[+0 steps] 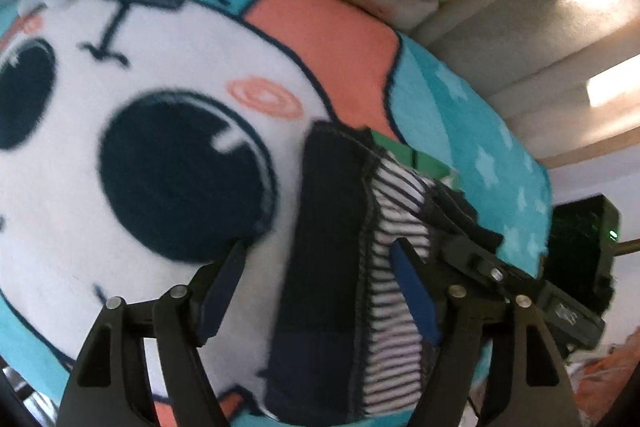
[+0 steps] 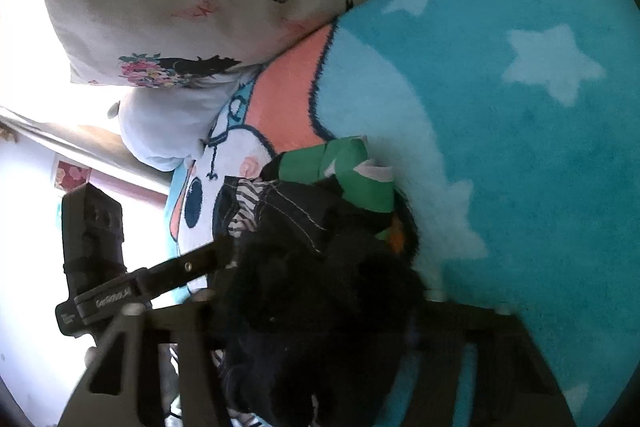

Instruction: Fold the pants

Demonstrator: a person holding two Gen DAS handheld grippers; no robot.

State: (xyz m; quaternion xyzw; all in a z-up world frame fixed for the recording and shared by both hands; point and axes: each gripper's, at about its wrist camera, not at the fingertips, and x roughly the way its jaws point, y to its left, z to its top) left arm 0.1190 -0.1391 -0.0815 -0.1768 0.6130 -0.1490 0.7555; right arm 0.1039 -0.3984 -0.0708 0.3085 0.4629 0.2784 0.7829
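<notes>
The pants [image 1: 328, 267] are dark navy with a striped lining [image 1: 394, 291] and lie folded in a long strip on a cartoon fleece blanket [image 1: 168, 75]. My left gripper [image 1: 316, 263] is open and hovers over the strip, one finger at each side. In the right wrist view the dark pants [image 2: 312, 291] bunch up right in front of the camera and hide my right gripper's fingertips. A green patch [image 2: 352, 171] shows at the far end of the bundle. The left gripper's body [image 2: 132, 291] shows at the left there.
A white flowered pillow [image 2: 168, 7] and a pale pillow [image 2: 168, 123] lie at the blanket's far edge. The blanket's teal part with stars [image 2: 520, 131] spreads to the right. The right gripper's black body [image 1: 560, 303] sits beside the pants in the left wrist view.
</notes>
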